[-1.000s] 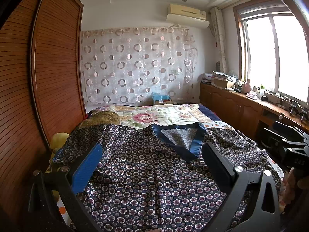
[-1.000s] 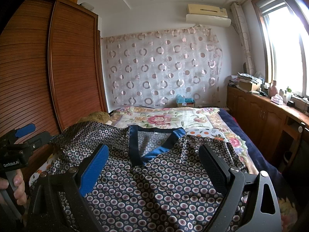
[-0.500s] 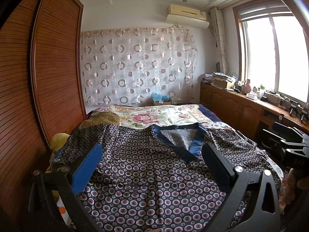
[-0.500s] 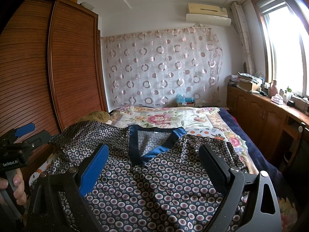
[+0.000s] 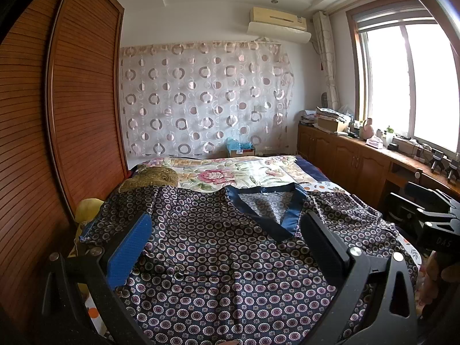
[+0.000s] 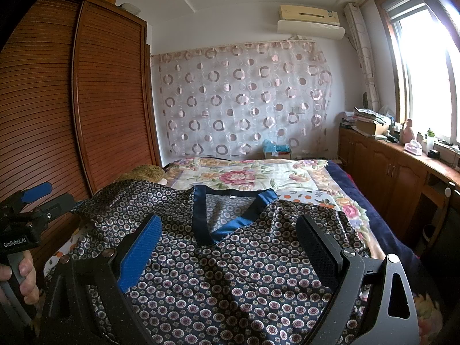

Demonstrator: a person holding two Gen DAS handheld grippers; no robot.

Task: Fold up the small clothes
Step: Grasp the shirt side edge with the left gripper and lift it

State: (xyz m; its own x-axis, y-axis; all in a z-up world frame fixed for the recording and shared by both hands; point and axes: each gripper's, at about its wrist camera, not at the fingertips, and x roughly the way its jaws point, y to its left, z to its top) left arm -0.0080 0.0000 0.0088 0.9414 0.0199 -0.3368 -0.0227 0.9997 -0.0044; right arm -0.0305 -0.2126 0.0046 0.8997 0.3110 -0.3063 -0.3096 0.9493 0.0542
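Both grippers, left (image 5: pixel 225 247) and right (image 6: pixel 227 247), hang spread wide and empty over the shirt (image 5: pixel 230 258); that slippery-looking fabric may bunch if pinched off-edge

A dark circle-print V-neck top (image 6: pixel 230 273) lies spread face-up on a floral bedspread (image 6: pixel 258 175), the right gripper (image 6: pixel 227 247) hovering wide-jawed above it; the hand-held left gripper (image 6: pixel 34 201) sits left of the top.
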